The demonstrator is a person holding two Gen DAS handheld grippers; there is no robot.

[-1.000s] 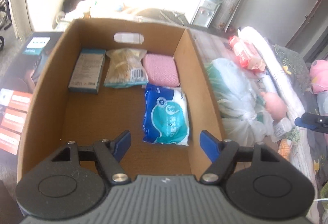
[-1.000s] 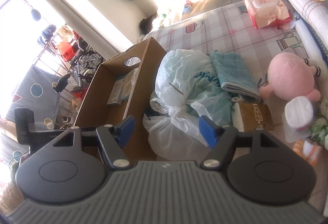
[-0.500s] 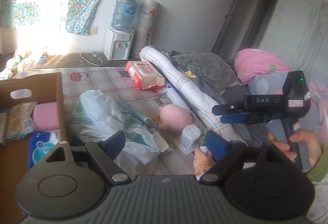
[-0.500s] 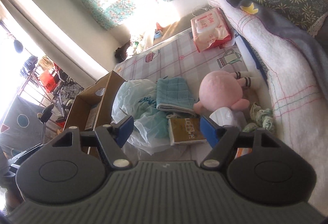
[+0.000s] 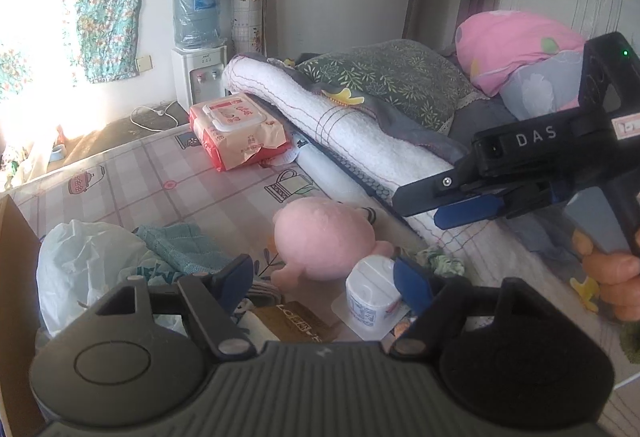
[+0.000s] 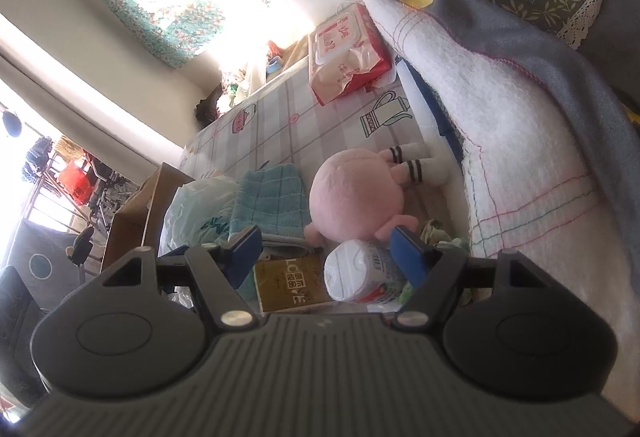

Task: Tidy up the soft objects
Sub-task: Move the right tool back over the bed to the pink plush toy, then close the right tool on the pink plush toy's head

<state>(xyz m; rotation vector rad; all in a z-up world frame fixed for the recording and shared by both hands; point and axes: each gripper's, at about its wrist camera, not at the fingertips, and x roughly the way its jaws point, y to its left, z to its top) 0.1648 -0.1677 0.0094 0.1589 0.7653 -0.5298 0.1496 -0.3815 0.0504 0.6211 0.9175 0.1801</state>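
Note:
A pink plush toy [image 5: 324, 237] [image 6: 356, 197] lies on the checked bed sheet. In front of it are a white round tissue pack [image 5: 372, 297] [image 6: 360, 271] and a brown packet [image 5: 292, 325] [image 6: 288, 285]. A teal towel [image 5: 180, 249] [image 6: 268, 205] rests on a white plastic bag [image 5: 80, 261] [image 6: 196, 209]. My left gripper [image 5: 322, 273] hovers above the plush and the pack, its jaws closing with nothing pressed between them. My right gripper [image 6: 326, 243] [image 5: 420, 205] is open above the white pack, not touching it.
A cardboard box [image 5: 12, 277] [image 6: 136, 213] stands at the left. A red wipes pack [image 5: 236, 133] [image 6: 344, 53] lies farther back. A rolled white blanket [image 5: 360, 129], green pillow [image 5: 384, 77] and pink pillow [image 5: 512, 45] line the right. A hand [image 5: 612, 277] holds the right gripper.
My left gripper swung right, from over the box to over the plush and white pack. My right gripper moved forward from the plastic bag toward the plush and pack.

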